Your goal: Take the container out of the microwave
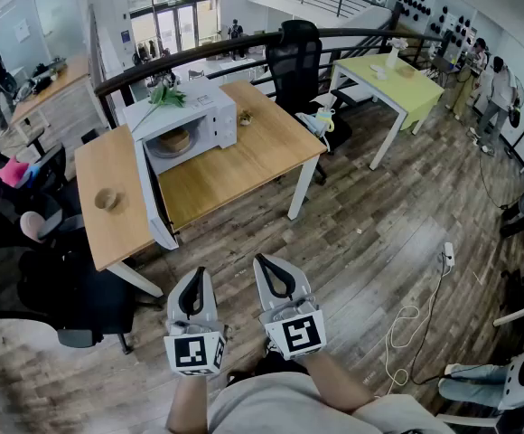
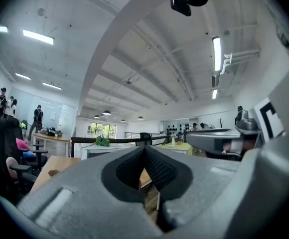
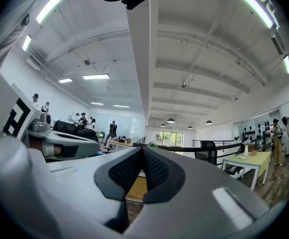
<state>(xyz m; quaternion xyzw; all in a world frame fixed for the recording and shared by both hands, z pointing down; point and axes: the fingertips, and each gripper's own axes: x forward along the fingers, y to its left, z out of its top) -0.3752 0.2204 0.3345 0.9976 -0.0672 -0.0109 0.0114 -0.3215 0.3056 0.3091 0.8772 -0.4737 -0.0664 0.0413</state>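
Container (image 1: 173, 140): a round brown vessel standing inside the cavity of the white microwave (image 1: 210, 107), on its floor. Its contents are too small to make out.

Microwave: stands at the 12 o'clock end of the wooden table (image 1: 244, 165). Its door (image 1: 150, 193) is swung fully open toward 6 o'clock, leaving the cavity exposed. Green leaves (image 1: 164, 95) lie on its top.

Other containers: a small tan bowl (image 1: 107, 199) stands on the table at 8 o'clock of the microwave, clear of the door. Its contents cannot be made out. A small object (image 1: 245, 116) stands just beside the microwave at 3 o'clock. What it is cannot be told.

Left gripper (image 1: 196, 274): held level, at 6 o'clock of the table and well apart from it. In the left gripper view (image 2: 144, 151) the jaws are together at the tips and hold nothing.

Right gripper (image 1: 266, 262): just beside the left gripper, at its 3 o'clock, also level. In the right gripper view (image 3: 142, 151) the jaws are fully closed with nothing between them.
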